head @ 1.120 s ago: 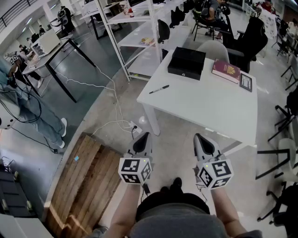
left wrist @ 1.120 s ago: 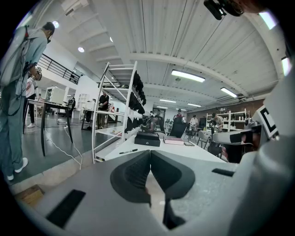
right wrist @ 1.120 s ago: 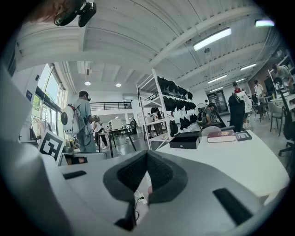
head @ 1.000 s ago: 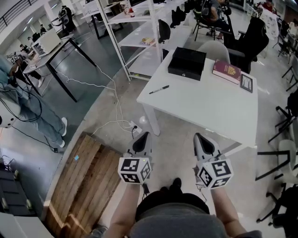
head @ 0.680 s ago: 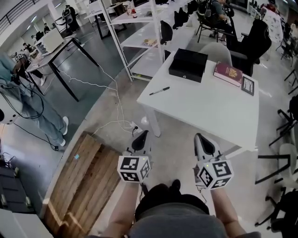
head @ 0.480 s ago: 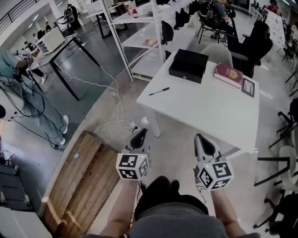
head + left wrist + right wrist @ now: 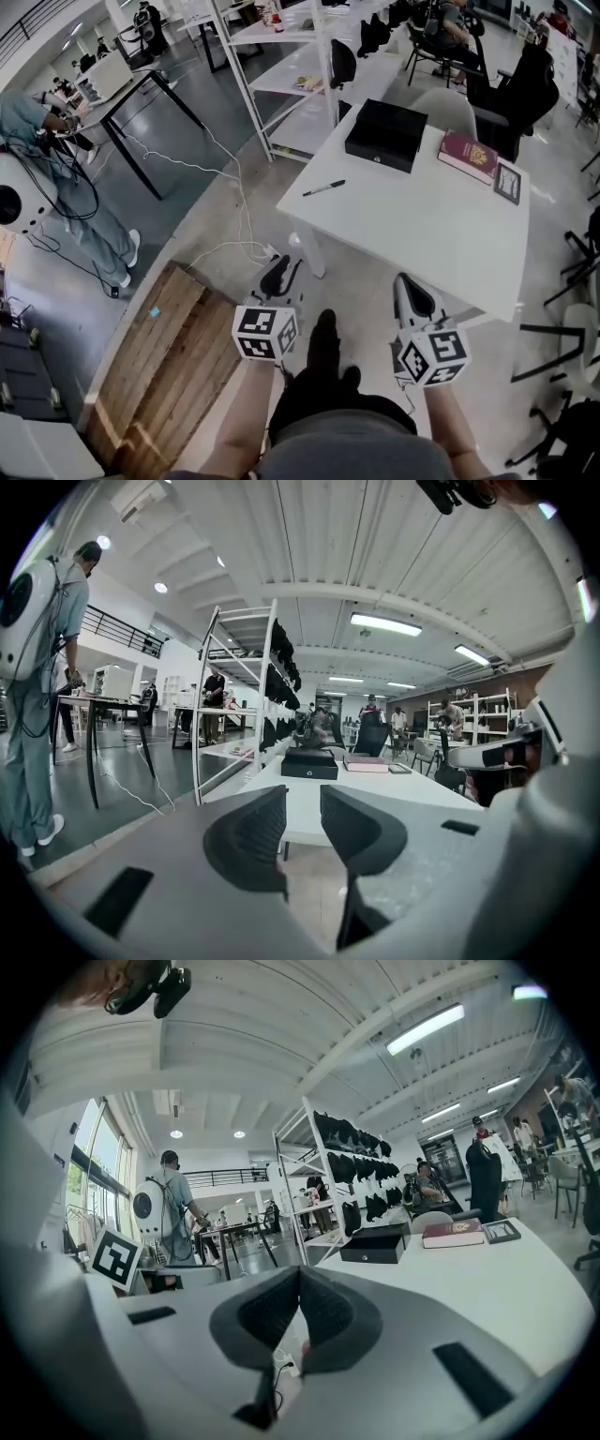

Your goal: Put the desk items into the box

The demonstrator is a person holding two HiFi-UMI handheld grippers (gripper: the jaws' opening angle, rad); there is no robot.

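Note:
On the white table [image 7: 431, 234] lie a black box [image 7: 384, 136], a dark red book [image 7: 469, 157], a small dark-framed flat item [image 7: 508, 183] and a black pen [image 7: 323, 188]. Both grippers hang over the floor, short of the table's near edge. My left gripper [image 7: 281, 272] has its jaws opening, with nothing between them. My right gripper [image 7: 408, 281] is shut and empty. The left gripper view shows my left gripper [image 7: 302, 803] with a clear gap between its pads, and the box [image 7: 309, 763] and book [image 7: 366, 763] far ahead. The right gripper's [image 7: 299, 1283] pads meet.
A wooden pallet [image 7: 159, 366] lies on the floor to the left, with white cables [image 7: 234, 248] beside it. A white shelf rack [image 7: 281, 75] stands left of the table. Chairs [image 7: 511, 94] stand behind and right of the table. A person [image 7: 56, 178] stands far left.
The left gripper's jaws have parted and it has drifted slightly left. A dark shoe has stepped forward between the grippers. The right gripper has stayed shut.

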